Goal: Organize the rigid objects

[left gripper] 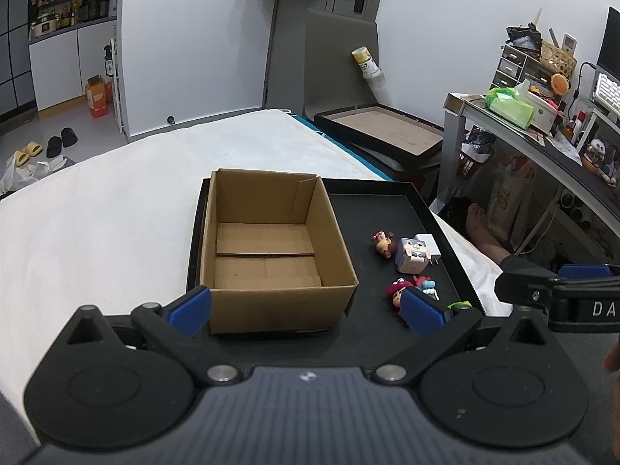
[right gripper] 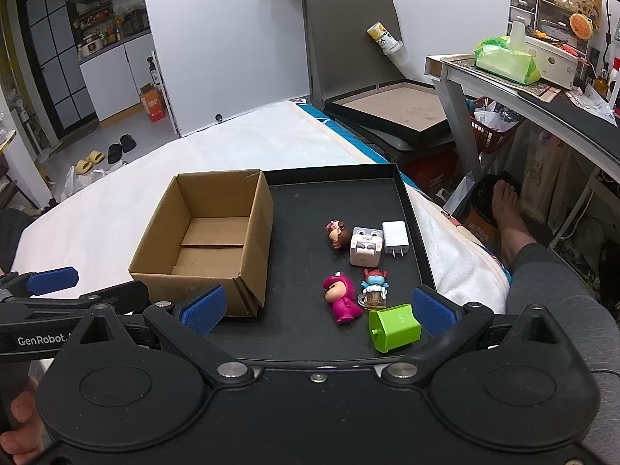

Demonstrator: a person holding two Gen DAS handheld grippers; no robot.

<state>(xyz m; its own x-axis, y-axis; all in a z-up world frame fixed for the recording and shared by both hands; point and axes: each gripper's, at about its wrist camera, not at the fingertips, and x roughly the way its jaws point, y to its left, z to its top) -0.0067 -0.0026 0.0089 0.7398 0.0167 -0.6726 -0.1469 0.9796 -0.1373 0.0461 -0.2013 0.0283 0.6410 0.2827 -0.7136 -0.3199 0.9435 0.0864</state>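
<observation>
An empty cardboard box [left gripper: 267, 248] [right gripper: 209, 244] stands on the left part of a black tray [left gripper: 372, 209] [right gripper: 333, 197]. To its right lie a brown monkey figure [right gripper: 338, 233], a rabbit cube [right gripper: 364, 250], a white charger [right gripper: 395, 243], a pink figure [right gripper: 341, 297], a blue figure on a mug [right gripper: 374, 288] and a green block [right gripper: 393, 327]. My left gripper [left gripper: 306, 310] hangs open before the box's near wall. My right gripper [right gripper: 317, 310] is open above the tray's near edge, the green block by its right finger.
The tray lies on a white bed [left gripper: 116, 209]. A second framed tray [left gripper: 381, 131] and a leaning board stand beyond the bed. A cluttered desk [right gripper: 542, 93] is at the right, with a person's bare foot [right gripper: 507, 209] and grey-sleeved leg beside the bed.
</observation>
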